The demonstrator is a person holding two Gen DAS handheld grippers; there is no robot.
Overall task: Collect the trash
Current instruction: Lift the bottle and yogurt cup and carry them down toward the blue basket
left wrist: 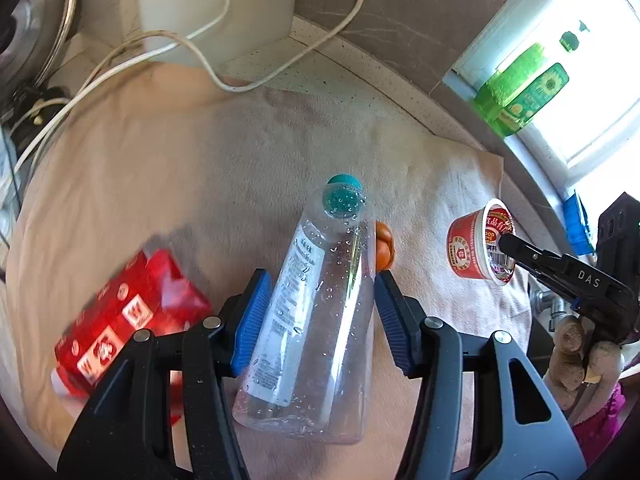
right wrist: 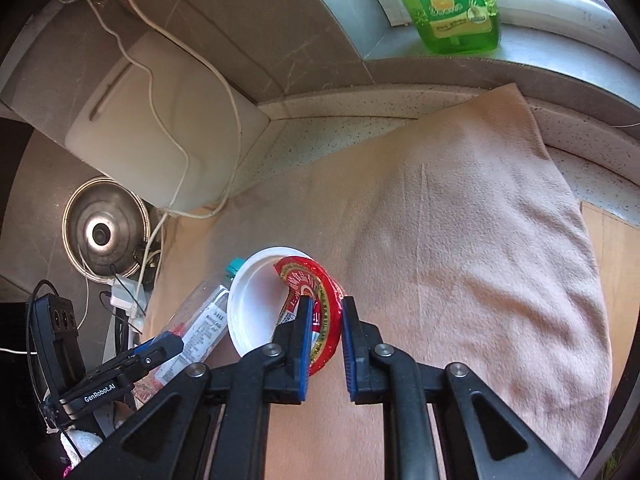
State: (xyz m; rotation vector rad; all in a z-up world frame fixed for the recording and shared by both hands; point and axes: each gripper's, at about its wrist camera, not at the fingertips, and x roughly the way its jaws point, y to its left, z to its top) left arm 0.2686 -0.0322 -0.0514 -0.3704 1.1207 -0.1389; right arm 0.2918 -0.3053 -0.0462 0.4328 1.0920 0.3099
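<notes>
My left gripper (left wrist: 320, 312) is shut on a clear plastic bottle (left wrist: 316, 320) with a teal cap, held above the beige cloth (left wrist: 200, 168). The bottle also shows in the right wrist view (right wrist: 200, 328). My right gripper (right wrist: 325, 332) is shut on the rim and peeled red foil lid of a small red-and-white cup (right wrist: 280, 304). The cup (left wrist: 478, 244) hangs lifted at the right of the left wrist view. A red carton (left wrist: 128, 316) lies on the cloth at lower left. A small orange-brown object (left wrist: 385, 250) lies behind the bottle.
White cables (left wrist: 192, 48) trail across the cloth's far side by a white appliance (right wrist: 152, 120). A green detergent bottle (right wrist: 452, 4) stands on the window sill. A steel pot lid (right wrist: 102, 232) and a power strip (right wrist: 56, 320) sit at the left.
</notes>
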